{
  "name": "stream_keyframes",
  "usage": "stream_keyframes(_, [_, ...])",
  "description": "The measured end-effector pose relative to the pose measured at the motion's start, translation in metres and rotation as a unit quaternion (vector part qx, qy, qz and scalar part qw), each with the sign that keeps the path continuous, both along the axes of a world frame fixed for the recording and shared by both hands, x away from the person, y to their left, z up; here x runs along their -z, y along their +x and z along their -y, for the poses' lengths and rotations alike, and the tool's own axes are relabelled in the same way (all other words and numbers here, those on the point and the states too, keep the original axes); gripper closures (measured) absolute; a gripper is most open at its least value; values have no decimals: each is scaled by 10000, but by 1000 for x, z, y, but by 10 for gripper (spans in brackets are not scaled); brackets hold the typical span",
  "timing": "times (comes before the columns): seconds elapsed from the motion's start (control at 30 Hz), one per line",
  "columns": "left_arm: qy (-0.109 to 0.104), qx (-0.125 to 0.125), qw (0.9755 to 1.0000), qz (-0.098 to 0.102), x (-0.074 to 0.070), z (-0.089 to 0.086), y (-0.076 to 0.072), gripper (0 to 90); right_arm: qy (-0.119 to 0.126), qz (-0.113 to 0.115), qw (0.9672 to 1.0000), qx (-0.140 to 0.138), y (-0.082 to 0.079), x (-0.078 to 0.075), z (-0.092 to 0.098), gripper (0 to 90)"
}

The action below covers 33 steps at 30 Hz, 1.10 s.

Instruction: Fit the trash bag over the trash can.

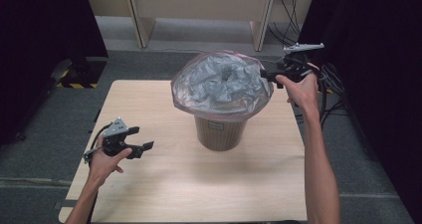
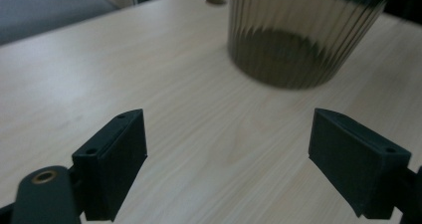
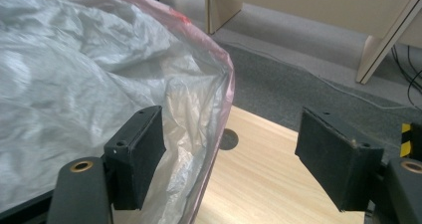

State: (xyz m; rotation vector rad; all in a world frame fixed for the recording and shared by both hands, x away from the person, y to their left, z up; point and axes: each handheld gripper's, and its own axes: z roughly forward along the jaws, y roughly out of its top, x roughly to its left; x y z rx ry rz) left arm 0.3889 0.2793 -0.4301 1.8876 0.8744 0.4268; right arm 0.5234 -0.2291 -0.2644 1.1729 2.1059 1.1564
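1. Bin (image 1: 219,129): ribbed brown tub, upright mid-desk (image 1: 189,184). The bag (image 1: 221,84), a translucent liner with a pinkish rim, is draped over the bin's mouth and bulges out well past it all round, crumpled grey in the middle.
2. Right tool (image 1: 265,75): jaws apart, nothing clamped. It hangs level with the bag rim at the bin's far-right side. In the right gripper view the bag rim (image 3: 219,99) sits just ahead of the left-hand pad (image 3: 137,154), slightly inboard of the gap; the other pad has only desk ahead of it.
3. Left tool (image 1: 142,148): jaws apart, empty. It hovers above the desk, well apart from the bin. In the left gripper view the bin wall (image 2: 298,40) is ahead and a bit to the right-hand side; bare desk lies between the pads (image 2: 119,159).
4. Step in hand, as I read it: right tool takes the bag rim to seat it on the bin.
5. Doing it well:
   - Shift the right tool so the rim fold runs between both pads, not past one.
   - Bite the doubled rim edge, not the loose single film; thin plastic slips and tears.
   - Close fully before pulling; pull down and outward, slowly.
   - Bring the left tool to the opposite rim to counter-hold; the bin looks light and may tip or slide.
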Motion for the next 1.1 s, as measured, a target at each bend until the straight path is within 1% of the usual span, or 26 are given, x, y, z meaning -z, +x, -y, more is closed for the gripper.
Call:
stream_keyframes(0.07, [-157,28,9998,112,-18,5,-1,145,-21,-47,10000,-18,3,2,0,291])
stream_keyframes(0.1, [-162,72,9997,173,-28,8,-1,145,-24,-53,10000,-15,4,3,0,296])
stream_keyframes(0.2, [-234,87,9989,391,-55,18,1,146,18,-39,10000,19,4,7,-1,297])
stream_keyframes(0.3, [-275,180,9985,435,-76,27,5,145,10,-87,10000,31,5,10,0,298])
stream_keyframes(0.37, [-272,149,9983,488,-86,32,8,146,32,-85,10000,32,5,11,1,302])
stream_keyframes(0.4, [-288,127,9982,506,-90,34,10,145,27,-97,9999,30,5,12,1,302])
stream_keyframes(0.57, [-553,171,9971,487,-105,38,21,146,24,-94,10000,11,6,13,0,305])
stream_keyframes(0.63, [-698,200,9962,473,-112,39,26,146,-13,-116,9999,-18,7,14,-1,307])
stream_keyframes(0.7, [-785,233,9955,482,-118,41,30,146,8,-105,9999,-8,6,14,-1,307])
stream_keyframes(0.8, [-943,271,9942,446,-125,45,36,146,3,-121,9999,-2,7,15,0,307])
stream_keyframes(0.87, [-1017,296,9936,385,-127,48,42,146,44,-120,9999,20,7,15,1,310])
stream_keyframes(0.93, [-941,227,9946,380,-129,52,47,146,69,-111,9999,17,7,16,1,315])
stream_keyframes(1.1, [-684,255,9965,408,-134,63,54,146,26,-119,9999,-12,8,17,0,323])
